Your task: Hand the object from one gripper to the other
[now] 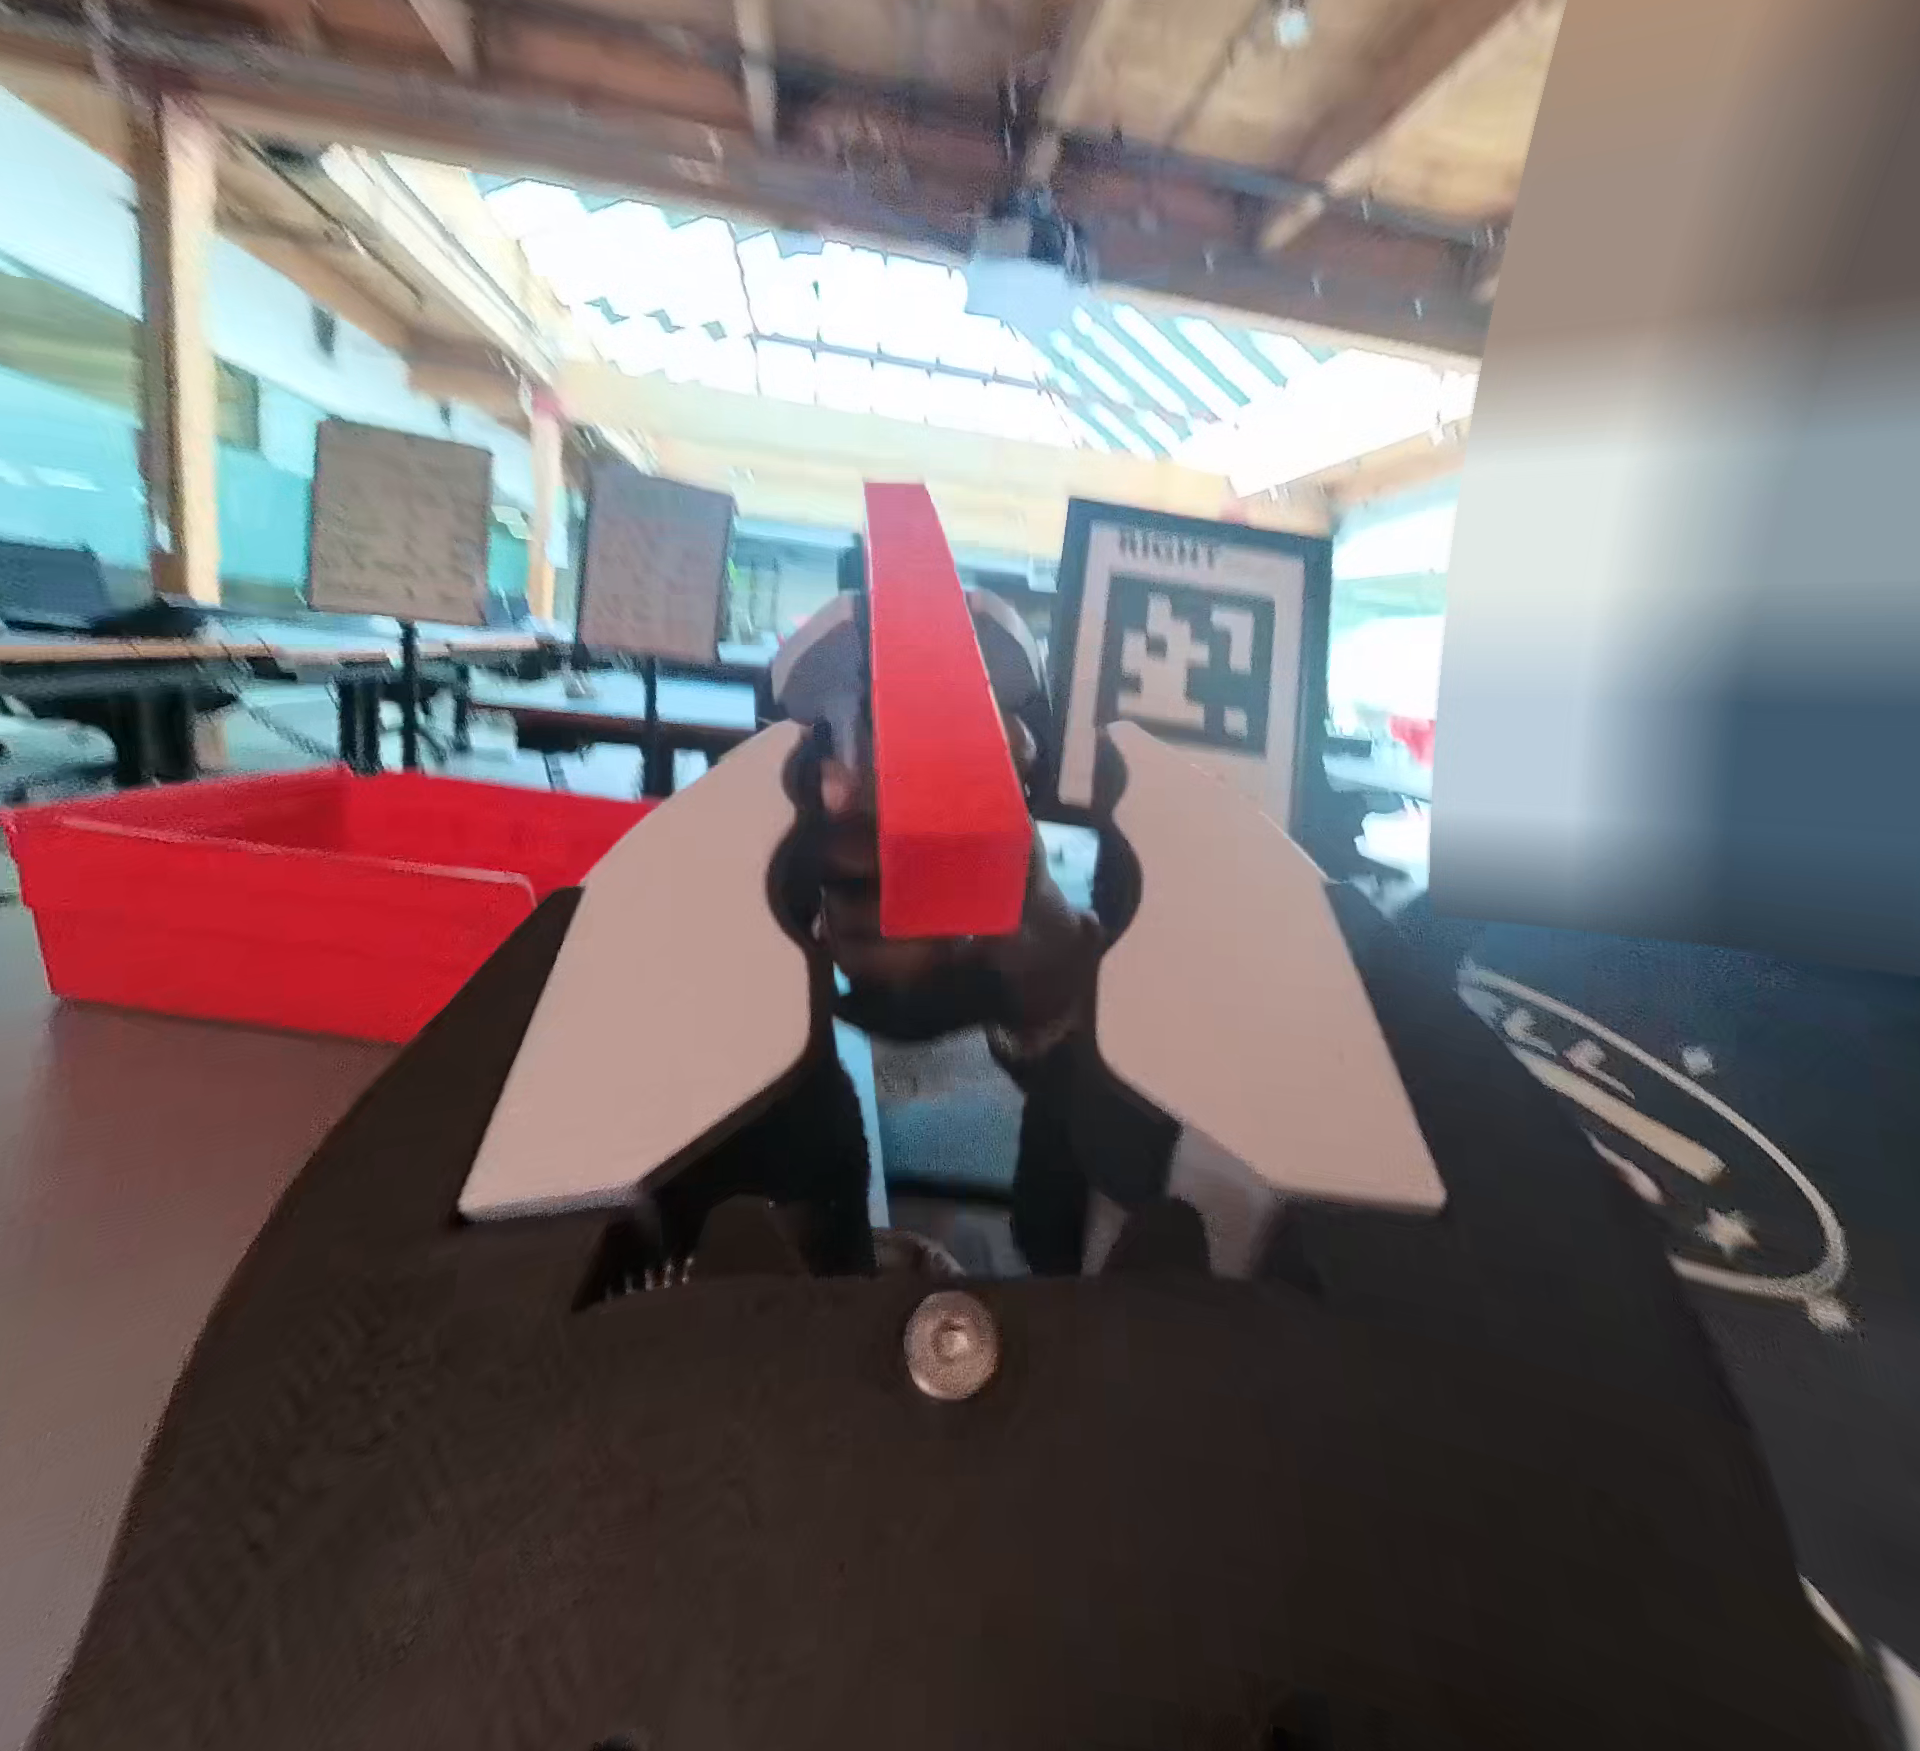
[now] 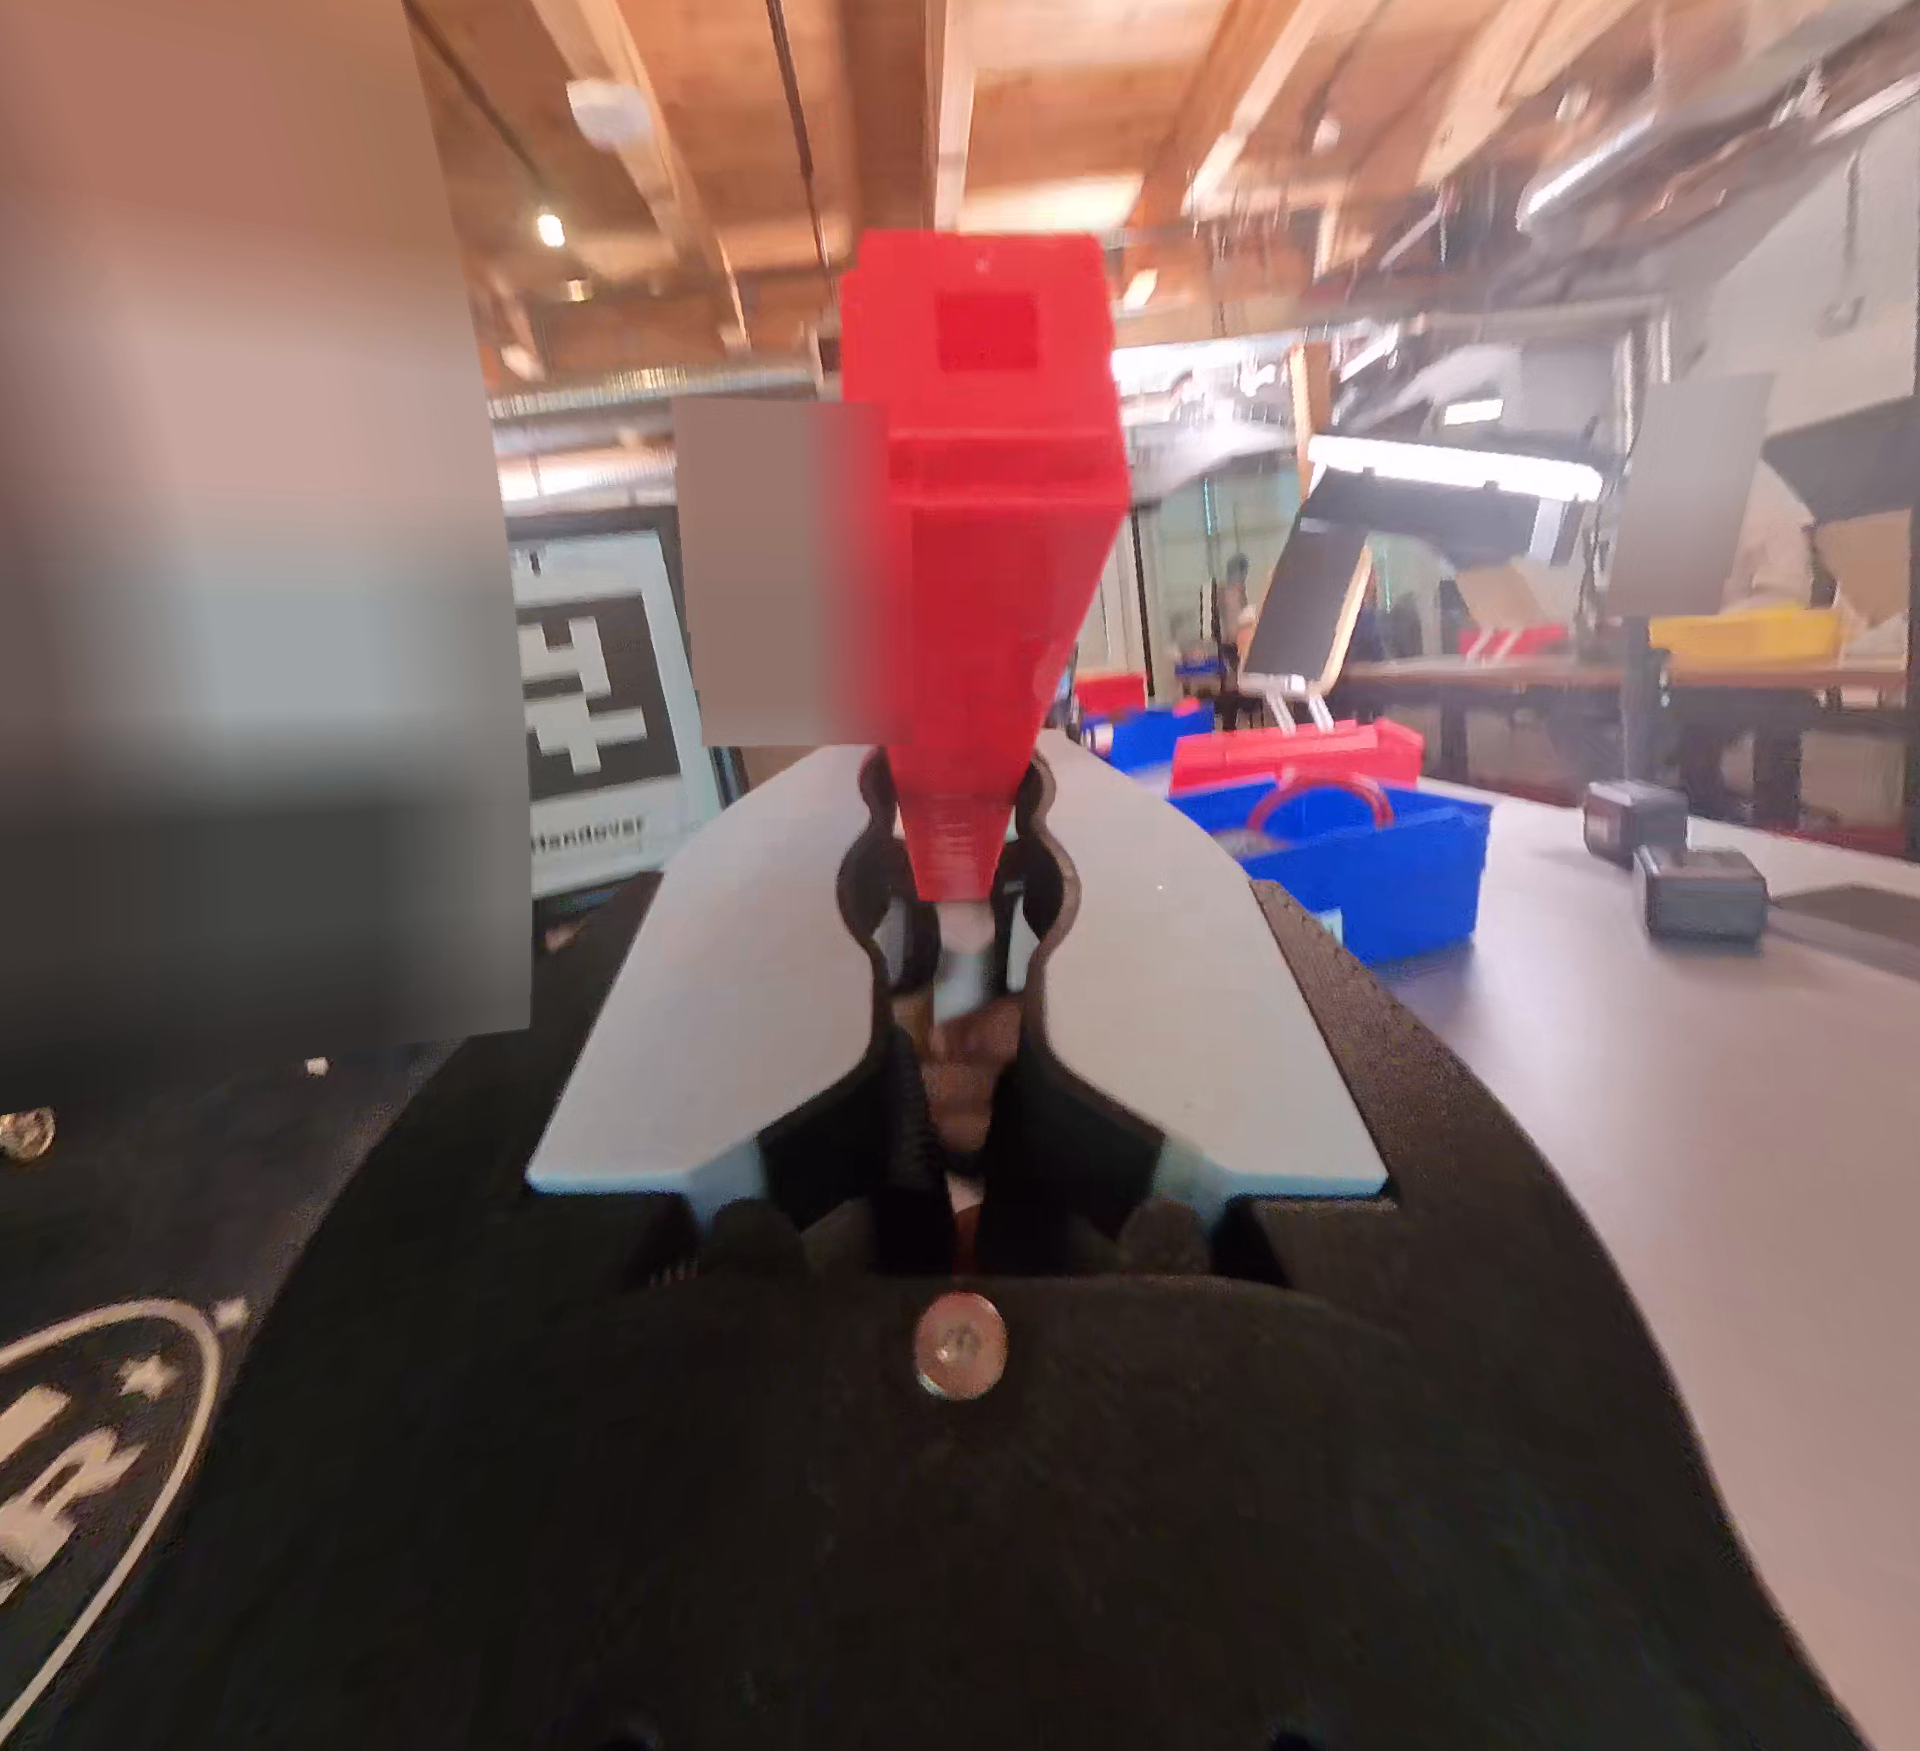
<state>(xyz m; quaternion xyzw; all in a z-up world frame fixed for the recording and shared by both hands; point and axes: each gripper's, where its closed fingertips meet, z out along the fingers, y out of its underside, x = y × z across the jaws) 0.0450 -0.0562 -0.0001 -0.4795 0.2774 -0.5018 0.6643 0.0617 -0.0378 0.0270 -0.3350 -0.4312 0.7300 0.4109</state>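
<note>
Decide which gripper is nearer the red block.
Right. The right gripper is shut on the block; the left gripper is open, its fingers flanking it without touching.

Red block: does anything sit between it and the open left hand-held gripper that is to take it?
Nothing visible does. The red block, clamped by the right hand-held gripper, points its free end into the gap of the open left hand-held gripper. The red bin lies off to the side.

Daylight poured through the skylight (image 1: 831, 319), blown out to white, leaving the left view bright but smeared with motion blur; small ceiling lamps (image 2: 551, 229) glowed in the warmer right view, and wide-angle distortion bent both pictures' edges
</note>
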